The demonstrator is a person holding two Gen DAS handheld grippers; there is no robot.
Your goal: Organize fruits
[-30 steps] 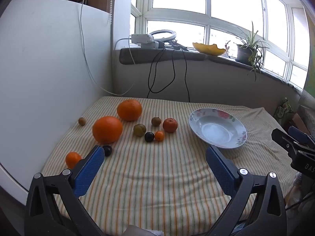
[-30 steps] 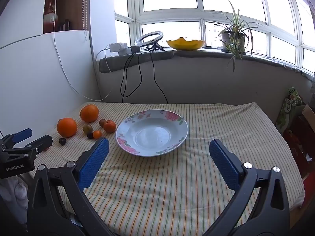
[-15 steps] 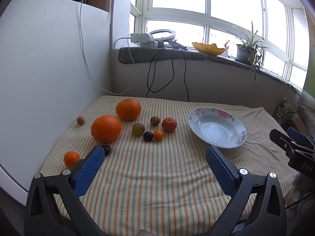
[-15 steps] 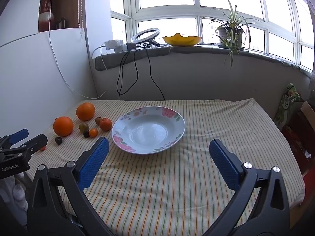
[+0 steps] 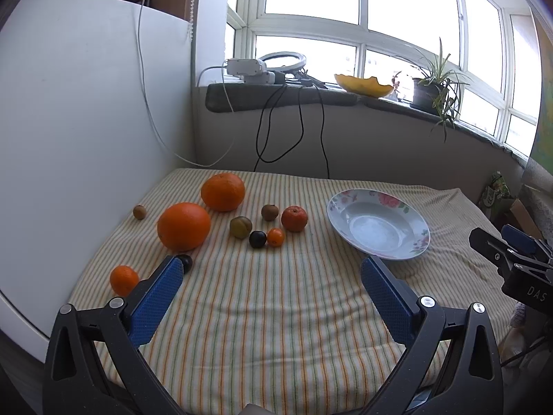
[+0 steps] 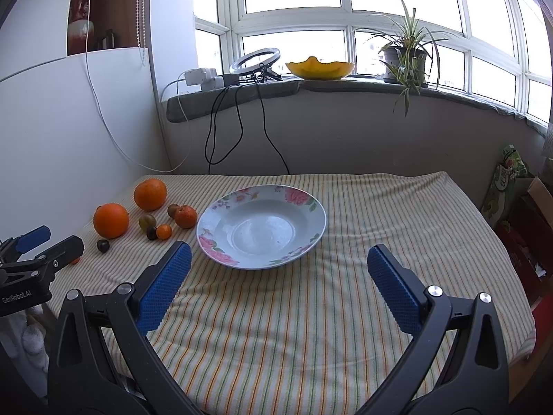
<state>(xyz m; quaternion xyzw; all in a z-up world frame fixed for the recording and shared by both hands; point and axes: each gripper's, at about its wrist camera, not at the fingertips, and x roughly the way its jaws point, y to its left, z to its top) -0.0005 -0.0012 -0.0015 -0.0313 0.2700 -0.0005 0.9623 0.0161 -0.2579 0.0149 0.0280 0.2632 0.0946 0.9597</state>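
A floral white plate point(image 5: 378, 228) point(image 6: 261, 230) sits empty on the striped cloth. To its left lie several fruits: two large oranges point(image 5: 184, 225) point(image 5: 223, 192), a red tangerine point(image 5: 294, 218), a small orange one point(image 5: 123, 279), a greenish plum point(image 5: 240, 227), dark plums point(image 5: 258, 239) and a kiwi point(image 5: 269, 212). The same cluster shows in the right wrist view point(image 6: 111, 220). My left gripper point(image 5: 273, 278) is open and empty above the near cloth. My right gripper point(image 6: 278, 273) is open and empty in front of the plate.
The table point(image 6: 345, 311) stands against a white panel point(image 5: 69, 121) on the left and a wall with hanging cables point(image 5: 297, 131) behind. A windowsill holds a yellow bowl point(image 6: 319, 68) and a potted plant point(image 6: 404, 58). Boxes point(image 6: 528, 218) stand right of the table.
Both grippers have shifted slightly, the plate and fruits sliding a little left and up in the views. Both stay open. No fruit has moved.
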